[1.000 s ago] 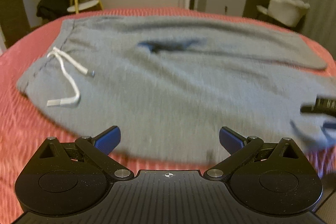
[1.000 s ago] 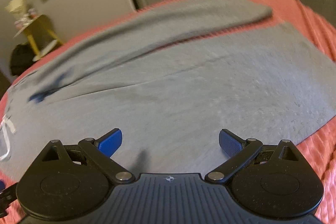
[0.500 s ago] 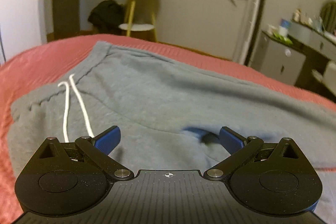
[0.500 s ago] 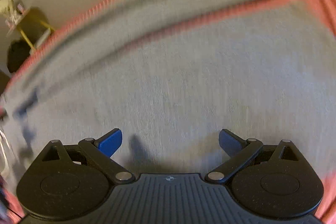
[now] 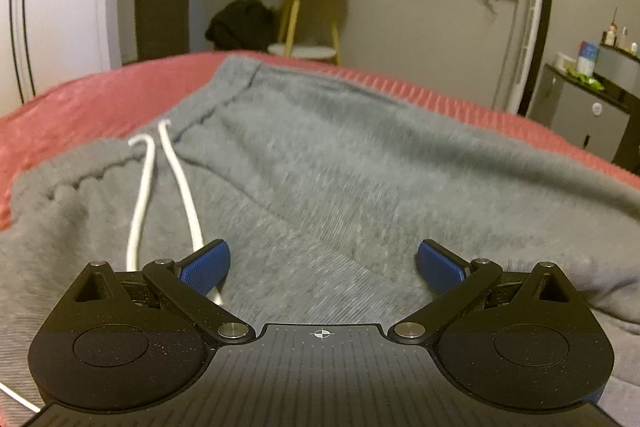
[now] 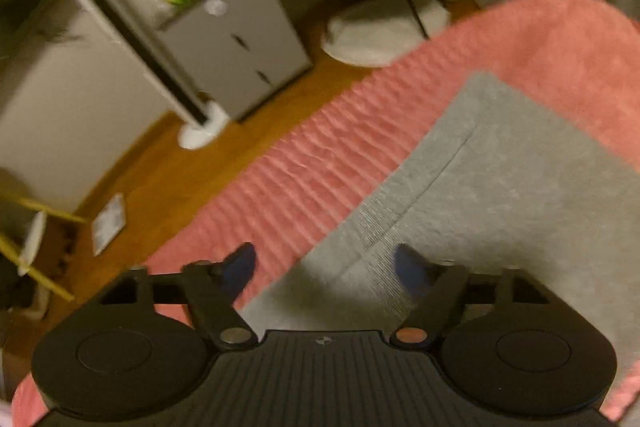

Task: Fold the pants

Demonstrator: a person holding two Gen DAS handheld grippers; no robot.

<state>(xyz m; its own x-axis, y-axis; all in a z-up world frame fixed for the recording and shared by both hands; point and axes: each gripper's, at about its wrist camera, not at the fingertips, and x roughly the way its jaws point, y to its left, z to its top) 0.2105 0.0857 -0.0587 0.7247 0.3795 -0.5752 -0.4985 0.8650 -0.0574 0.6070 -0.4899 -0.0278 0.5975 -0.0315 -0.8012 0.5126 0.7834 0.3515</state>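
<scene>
Grey sweatpants (image 5: 340,179) lie spread on a red bedspread (image 5: 80,95). In the left wrist view the waistband is at the far left, with a white drawstring (image 5: 176,183) running down toward the left finger. My left gripper (image 5: 323,265) is open and empty, low over the upper part of the pants. In the right wrist view a leg end with its hem (image 6: 480,187) lies on the bedspread (image 6: 320,167). My right gripper (image 6: 324,267) is open and empty over the hem's corner, its left finger over the bedspread.
Beyond the bed's far edge are a wooden floor (image 6: 160,179), a grey cabinet (image 6: 236,55), a white standing unit (image 6: 200,131), a white chair (image 6: 380,23), and a yellow-legged side table (image 5: 308,15) with a dark bundle (image 5: 240,23) beside it.
My left gripper has moved toward the waistband and drawstring. My right gripper has swung from the middle of the pants to the leg hem near the bed's edge. Both stay open.
</scene>
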